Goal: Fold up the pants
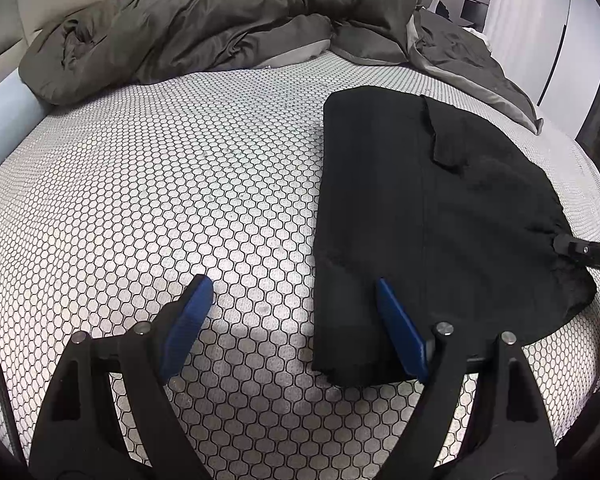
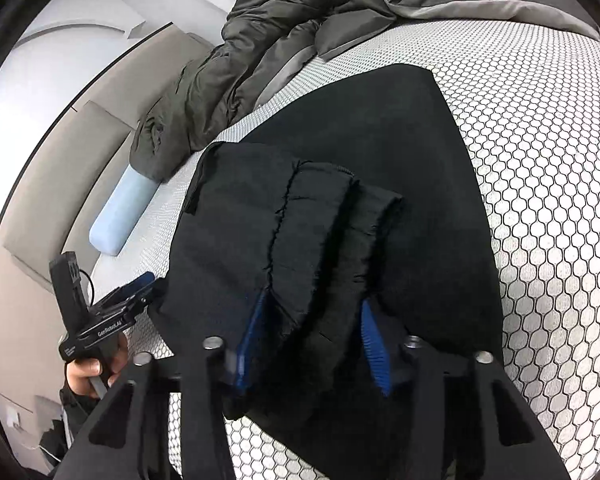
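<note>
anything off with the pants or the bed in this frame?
Mostly tidy: the black pants lie folded on the honeycomb mattress. One end is bunched up between the fingers of the right hand-held gripper, not flat. The olive duvet is crumpled in a heap at the headboard end.

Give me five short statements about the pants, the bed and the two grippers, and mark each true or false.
1. The pants are black. True.
2. The left gripper grips the pants. False: its jaws stand open, empty.
3. Bunched pants fabric sits between the right gripper fingers. True.
4. The pants lie on a wooden floor. False: they lie on a honeycomb-patterned mattress.
5. A crumpled dark duvet lies behind the pants. True.
</note>
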